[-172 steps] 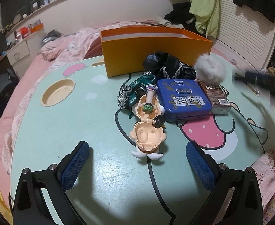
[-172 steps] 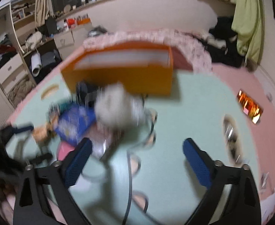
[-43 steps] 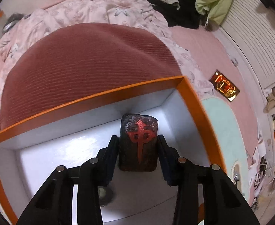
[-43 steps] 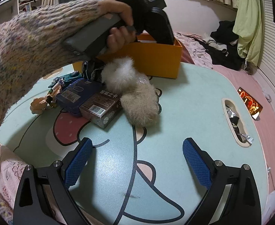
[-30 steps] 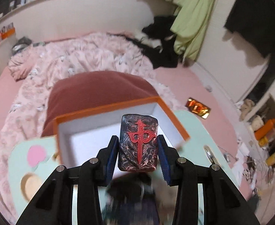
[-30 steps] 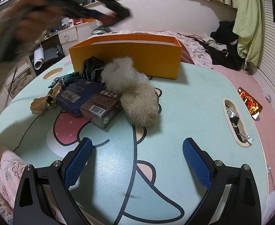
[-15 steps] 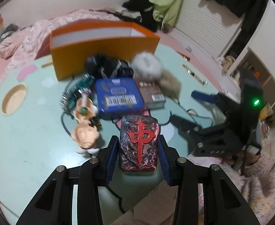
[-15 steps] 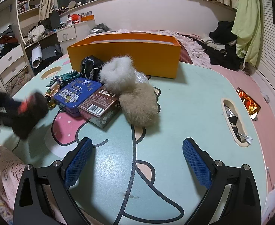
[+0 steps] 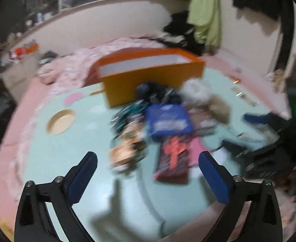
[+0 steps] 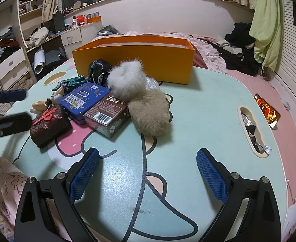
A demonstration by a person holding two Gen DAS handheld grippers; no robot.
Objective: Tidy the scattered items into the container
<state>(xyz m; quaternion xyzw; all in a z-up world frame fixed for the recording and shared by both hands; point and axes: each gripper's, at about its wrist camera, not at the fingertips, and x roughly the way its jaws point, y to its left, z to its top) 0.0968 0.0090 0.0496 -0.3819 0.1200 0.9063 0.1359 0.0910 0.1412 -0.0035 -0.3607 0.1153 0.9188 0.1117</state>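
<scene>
The orange box (image 10: 136,58) stands at the table's far side; it also shows in the blurred left wrist view (image 9: 152,74). A dark block with a red character (image 10: 49,122) lies on the table in front of the pile, also in the left wrist view (image 9: 173,159). The pile holds a blue tin (image 10: 83,98), a brown card box (image 10: 107,114), two fur puffs (image 10: 131,82), a green toy car (image 10: 75,80) and a figurine (image 10: 40,105). My left gripper (image 9: 148,173) is open and empty, just short of the block. My right gripper (image 10: 147,169) is open and empty over bare table.
The mint cartoon table (image 10: 198,121) has a round cup hole (image 9: 61,119) at left and a slot with wrappers (image 10: 252,129) at right. A black bag (image 10: 98,69) leans against the box. A bed and clothes lie behind.
My left gripper carried the dark block back from over the box, set it on the table in front of the pile and opened. The right gripper has not moved.
</scene>
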